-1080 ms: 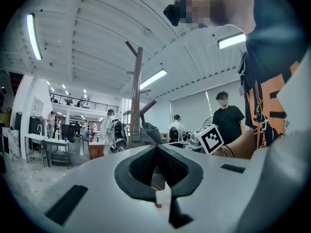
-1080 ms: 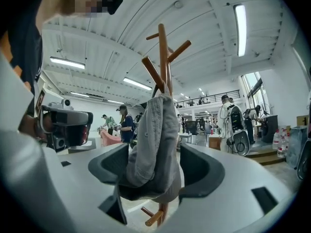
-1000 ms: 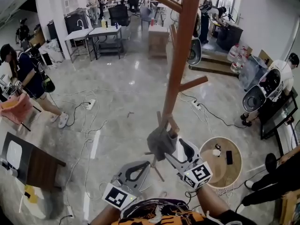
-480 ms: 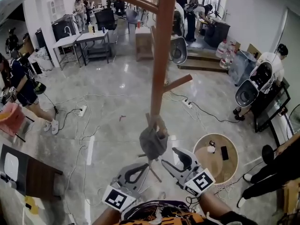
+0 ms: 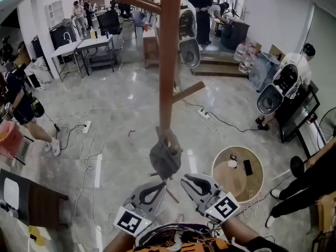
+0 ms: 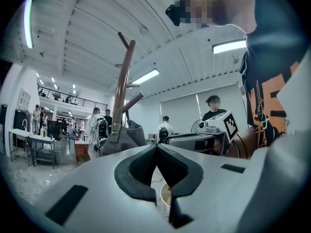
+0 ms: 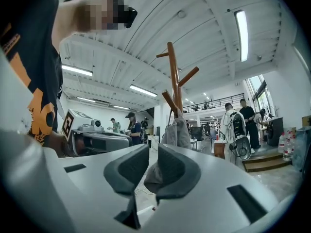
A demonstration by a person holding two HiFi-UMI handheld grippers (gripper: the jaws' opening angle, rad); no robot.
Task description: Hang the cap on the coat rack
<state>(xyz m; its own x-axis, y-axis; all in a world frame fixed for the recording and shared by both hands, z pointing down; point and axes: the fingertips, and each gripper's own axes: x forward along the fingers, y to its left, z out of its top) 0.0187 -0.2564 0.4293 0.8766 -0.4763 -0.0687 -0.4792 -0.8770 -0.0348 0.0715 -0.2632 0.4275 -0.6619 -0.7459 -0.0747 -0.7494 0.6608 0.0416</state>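
Fingers [image 6: 135, 171] of the left gripper [image 6: 156, 148] are pressed together at their tips with nothing caught in them, while the pads [image 7: 179, 169] of the right gripper [image 7: 152, 149] have just been closing and stand a narrow slit apart, also empty; the grey cloth seen through that slit lies beyond them, not in their bite. Both grippers point level and sit side by side low in the head view, the left one at the left, with the person's dark and orange shirt just below them. Underneath spreads the glossy grey floor [image 5: 121, 114], crossed by loose cables [image 5: 97, 151]. From it rises the wooden coat rack [image 5: 169, 62], a tall brown pole with slanted pegs at several heights. To the right of the pole, close by the right gripper, stands a round table [image 5: 231, 188] with a pale rim. The cap [image 5: 165, 159], grey and soft, hangs on a low peg against the pole, free of both grippers and just ahead of their tips. Smallest is a dark phone [image 5: 248, 167] lying flat on the round table, near a little white object too small to tell
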